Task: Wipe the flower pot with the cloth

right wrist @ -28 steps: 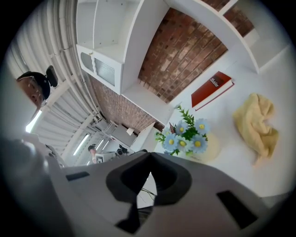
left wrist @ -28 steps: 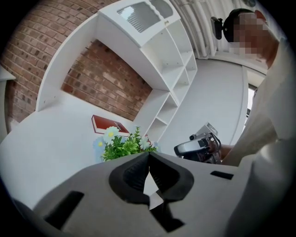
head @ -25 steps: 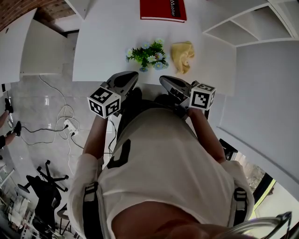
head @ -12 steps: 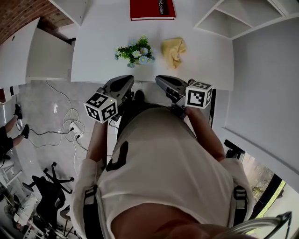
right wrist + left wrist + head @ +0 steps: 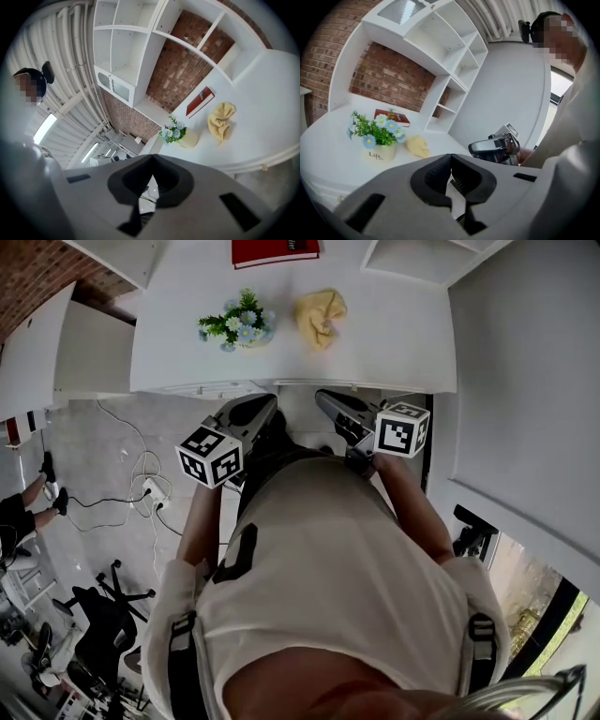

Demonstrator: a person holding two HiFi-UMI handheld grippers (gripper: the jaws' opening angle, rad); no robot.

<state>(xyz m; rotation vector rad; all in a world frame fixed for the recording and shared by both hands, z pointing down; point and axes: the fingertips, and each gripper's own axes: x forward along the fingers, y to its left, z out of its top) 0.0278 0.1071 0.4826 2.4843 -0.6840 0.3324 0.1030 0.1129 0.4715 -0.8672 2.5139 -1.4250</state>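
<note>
The flower pot [image 5: 239, 326], cream with blue and white flowers, stands on the white table [image 5: 394, 334]; it shows too in the left gripper view [image 5: 378, 152] and the right gripper view [image 5: 189, 138]. The crumpled yellow cloth [image 5: 319, 315] lies just right of the pot [image 5: 417, 146] [image 5: 221, 123]. My left gripper [image 5: 265, 407] [image 5: 450, 158] and right gripper [image 5: 326, 397] [image 5: 152, 160] hang side by side off the table's front edge, over the floor. Both are shut and empty, well short of pot and cloth. The left gripper view also catches the right gripper [image 5: 472, 148].
A red book [image 5: 272, 249] lies behind the pot, against white shelves [image 5: 450, 70] and a brick wall. A white wall panel [image 5: 525, 381] stands at the right. Cables and a power strip [image 5: 150, 491] lie on the tiled floor at the left, with an office chair [image 5: 98, 610] behind.
In the head view the table with pot and cloth has slid up and left. Both grippers overlapped its front edge before; now they sit just off it, jaws unchanged.
</note>
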